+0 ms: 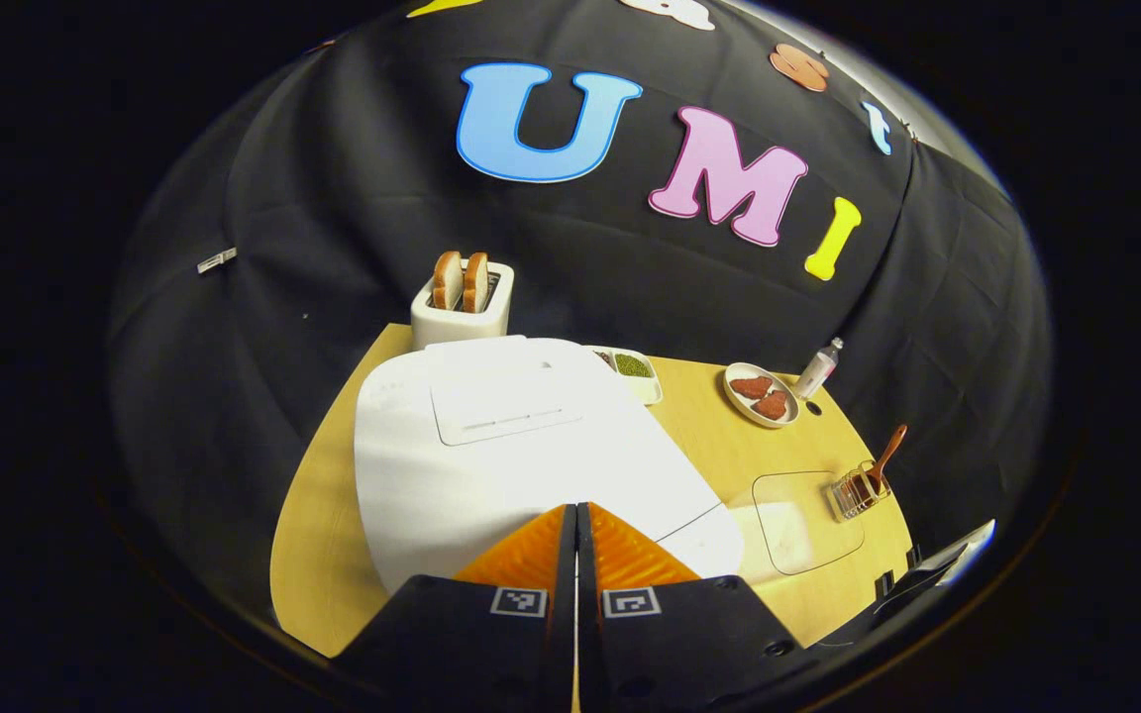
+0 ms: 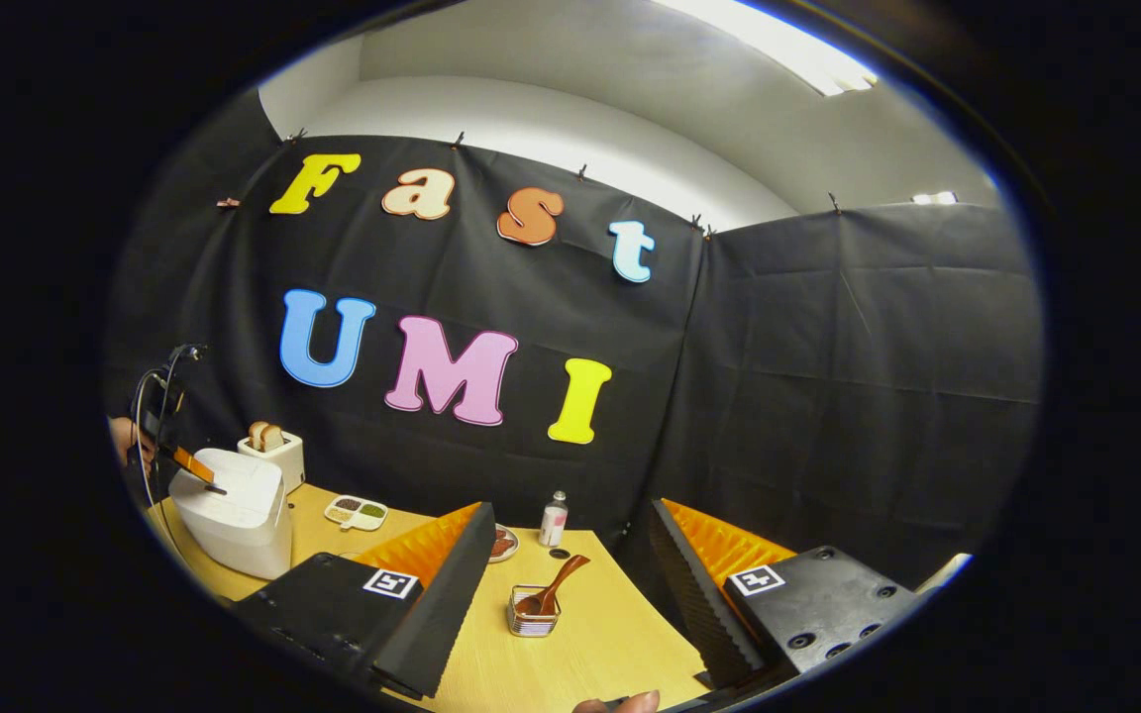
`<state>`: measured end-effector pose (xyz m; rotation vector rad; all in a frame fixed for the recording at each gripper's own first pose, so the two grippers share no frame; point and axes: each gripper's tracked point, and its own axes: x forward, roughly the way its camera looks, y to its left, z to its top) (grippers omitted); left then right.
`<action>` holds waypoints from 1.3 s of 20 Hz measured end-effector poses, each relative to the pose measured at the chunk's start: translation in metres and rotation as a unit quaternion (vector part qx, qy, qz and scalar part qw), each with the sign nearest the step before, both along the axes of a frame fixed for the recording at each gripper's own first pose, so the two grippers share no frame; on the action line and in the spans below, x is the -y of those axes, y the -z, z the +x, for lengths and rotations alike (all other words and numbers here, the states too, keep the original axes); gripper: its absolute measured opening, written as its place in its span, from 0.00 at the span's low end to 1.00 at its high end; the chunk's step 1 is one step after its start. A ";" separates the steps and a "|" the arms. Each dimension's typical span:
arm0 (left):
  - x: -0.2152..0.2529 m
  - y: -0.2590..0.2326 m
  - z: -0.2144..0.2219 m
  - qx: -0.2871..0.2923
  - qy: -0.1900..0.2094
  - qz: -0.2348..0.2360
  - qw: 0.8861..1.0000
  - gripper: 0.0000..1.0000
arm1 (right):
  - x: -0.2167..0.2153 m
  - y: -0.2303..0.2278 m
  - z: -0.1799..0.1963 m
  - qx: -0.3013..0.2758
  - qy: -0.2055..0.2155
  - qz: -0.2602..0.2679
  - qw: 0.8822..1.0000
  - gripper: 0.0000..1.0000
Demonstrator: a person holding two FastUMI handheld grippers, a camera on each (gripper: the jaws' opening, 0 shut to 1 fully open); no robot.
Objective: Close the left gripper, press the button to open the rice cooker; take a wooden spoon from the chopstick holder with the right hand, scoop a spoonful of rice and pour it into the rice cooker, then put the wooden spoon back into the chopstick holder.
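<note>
My left fingers pressed together over the rice cooker, my right fingers spread wide and empty.

My left gripper (image 1: 575, 555) has its fingers meeting with no gap, hanging over the front edge of the white rice cooker (image 1: 491, 446), whose lid is down; I cannot tell if they touch it. The cooker sits at the desk's (image 1: 709, 436) left side, before a toaster (image 1: 462, 302). My right gripper (image 2: 570, 555) holds nothing. Between its fingers I see the wooden spoon (image 2: 556, 586) standing tilted in the chopstick holder (image 2: 534, 614) near the desk's right edge.
</note>
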<state>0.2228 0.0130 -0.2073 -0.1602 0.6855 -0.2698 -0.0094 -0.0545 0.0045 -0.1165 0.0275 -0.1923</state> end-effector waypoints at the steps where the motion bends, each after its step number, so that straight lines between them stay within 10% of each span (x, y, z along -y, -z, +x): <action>1: 0.000 0.005 0.001 -0.004 0.003 0.003 1.000 0.07 | 0.000 0.001 0.002 -0.001 0.000 0.000 1.000 0.98; 13: 0.001 0.016 -0.003 -0.048 0.008 0.048 0.998 0.08 | 0.000 0.006 0.011 -0.002 0.001 0.004 1.000 0.98; 18: -0.005 -0.041 0.013 0.063 -0.013 0.075 0.995 0.08 | 0.006 0.006 0.002 -0.001 0.007 0.004 1.000 0.98; 23: -0.027 -0.125 0.027 0.200 -0.056 0.131 0.969 0.11 | 0.006 0.002 -0.008 0.002 0.003 0.002 1.000 0.98; 26: -0.024 -0.162 0.018 0.253 -0.067 0.126 0.957 0.35 | 0.006 0.002 -0.013 0.000 0.000 0.001 1.000 0.98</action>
